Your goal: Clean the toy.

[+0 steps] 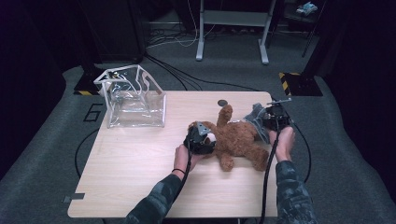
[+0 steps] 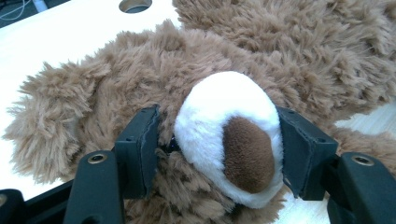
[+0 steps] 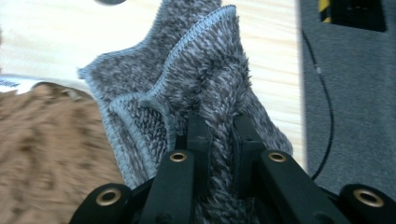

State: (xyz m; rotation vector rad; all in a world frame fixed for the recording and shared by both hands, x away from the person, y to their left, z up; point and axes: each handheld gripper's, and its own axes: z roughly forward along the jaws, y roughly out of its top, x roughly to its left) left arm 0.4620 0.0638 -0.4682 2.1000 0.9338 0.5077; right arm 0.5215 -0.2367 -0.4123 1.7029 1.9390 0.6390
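Observation:
A brown teddy bear (image 1: 238, 137) lies on its back on the wooden table (image 1: 135, 177). My left gripper (image 1: 201, 139) is at its head. In the left gripper view the two black jaws press on either side of the bear's white muzzle (image 2: 210, 100), whose brown nose (image 2: 247, 154) faces the camera, so my left gripper (image 2: 217, 135) is shut on it. At the bear's far right, my right gripper (image 1: 274, 119) is shut on a fold of a grey fuzzy cloth (image 1: 254, 114). Seen from the right gripper (image 3: 219, 135), the cloth (image 3: 196, 70) stands up from the jaws, with brown fur (image 3: 46, 154) at the left.
A clear plastic bag with white trim (image 1: 135, 100) stands open at the table's back left. A round hole (image 1: 222, 102) is in the tabletop behind the bear. The table's right edge runs close to my right hand. Cables and a metal frame (image 1: 232, 28) are on the floor beyond.

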